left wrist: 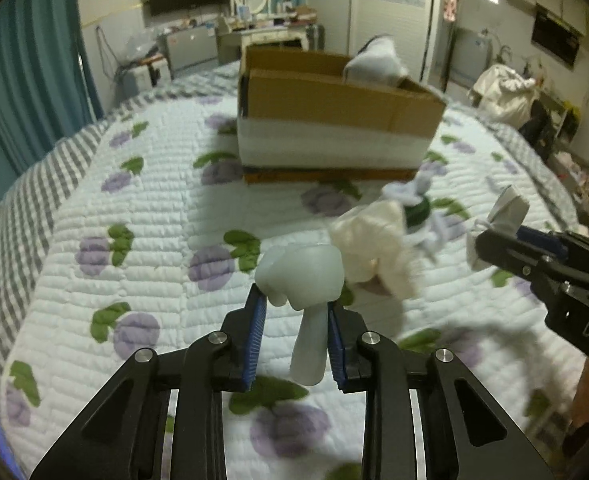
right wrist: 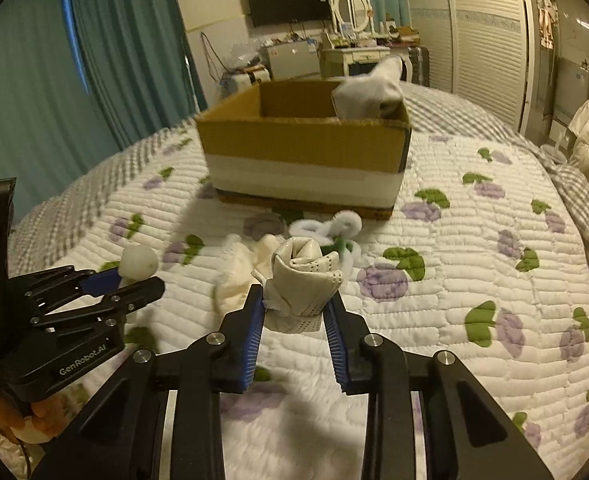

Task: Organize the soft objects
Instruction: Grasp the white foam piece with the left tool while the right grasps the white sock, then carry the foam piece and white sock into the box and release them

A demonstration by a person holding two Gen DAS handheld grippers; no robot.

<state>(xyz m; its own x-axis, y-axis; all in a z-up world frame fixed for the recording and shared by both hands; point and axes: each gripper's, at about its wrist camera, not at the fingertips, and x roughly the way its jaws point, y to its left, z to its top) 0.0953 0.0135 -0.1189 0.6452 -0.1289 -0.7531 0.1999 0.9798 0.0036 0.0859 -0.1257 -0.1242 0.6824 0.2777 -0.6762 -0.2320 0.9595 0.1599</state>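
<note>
Cardboard marks the goal: an open cardboard box (right wrist: 306,152) sits toward the far edge of the quilted bed (right wrist: 474,272), with one white soft item (right wrist: 370,88) already poking above its rim. The left gripper (left wrist: 294,304) has its fingers closed narrowly on a pale mushroom-shaped toy (left wrist: 302,276), raised above the quilt. The right gripper (right wrist: 296,300) clamps a rolled cream sock (right wrist: 304,280) between its blue pads. A cream cloth bundle (left wrist: 374,244) and a white-and-green yarn piece (right wrist: 334,232) lie on the quilt just before the box. The step appears to be carrying; next, each load likely needs lifting over the near wall before release.
</note>
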